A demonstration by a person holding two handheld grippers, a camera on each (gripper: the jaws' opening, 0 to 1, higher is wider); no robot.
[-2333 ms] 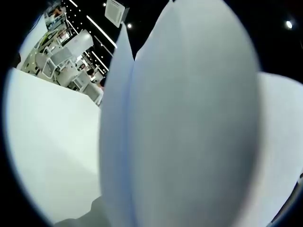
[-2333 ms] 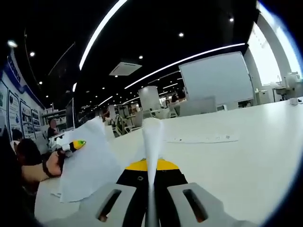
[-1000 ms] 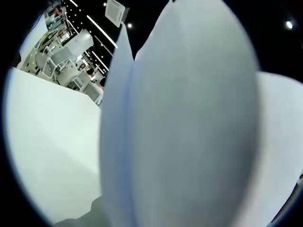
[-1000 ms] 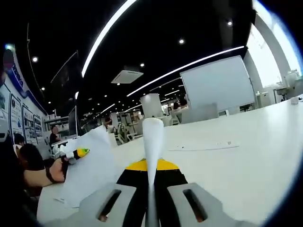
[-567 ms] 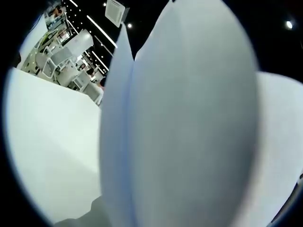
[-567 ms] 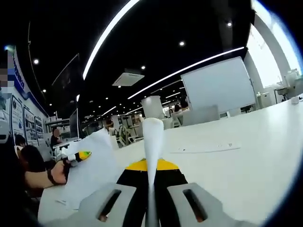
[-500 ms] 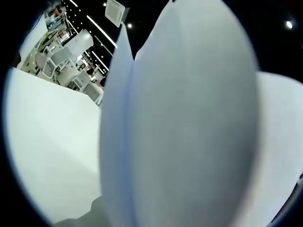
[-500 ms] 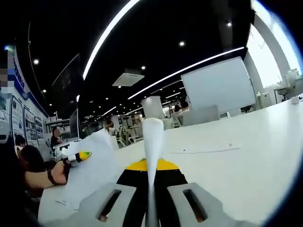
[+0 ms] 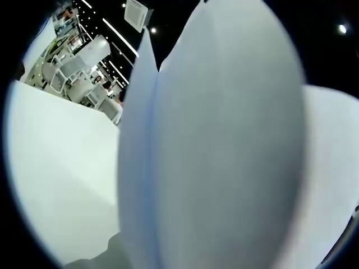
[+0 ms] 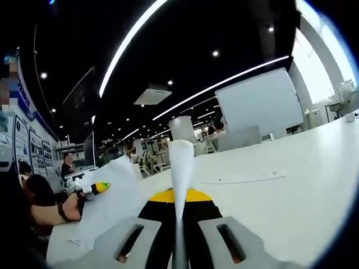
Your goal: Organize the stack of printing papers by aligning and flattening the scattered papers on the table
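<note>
In your right gripper view, your right gripper has its jaws closed on a sheet seen edge-on: it rises as a thin white blade from between the grey jaws at 6 o'clock to a rounded tip near the centre, with the gripper's yellow and black body just behind it. At 9 o'clock your left gripper, its tip yellow and green, is held in your hand and sits against the papers, a loose white bunch that stands tilted with its lower edge on or very near the bench; whether those jaws are clamped on the bunch you cannot tell from here. Well apart from both, at about 2 o'clock of centre, one flat sheet lies on the bench. Beyond it stand a whiteboard and office chairs, under long ceiling light strips. In your left gripper view, the papers are pressed close to the lens, several curved white leaves fanning from 6 o'clock up to 12 o'clock and covering the jaws, so the left gripper's state stays unclear there too. To the left, from 7 to 10 o'clock, the bare bench shows, with chairs and desks in the distance at 10 to 11 o'clock. No trays, boxes or other containers are visible in either view.
</note>
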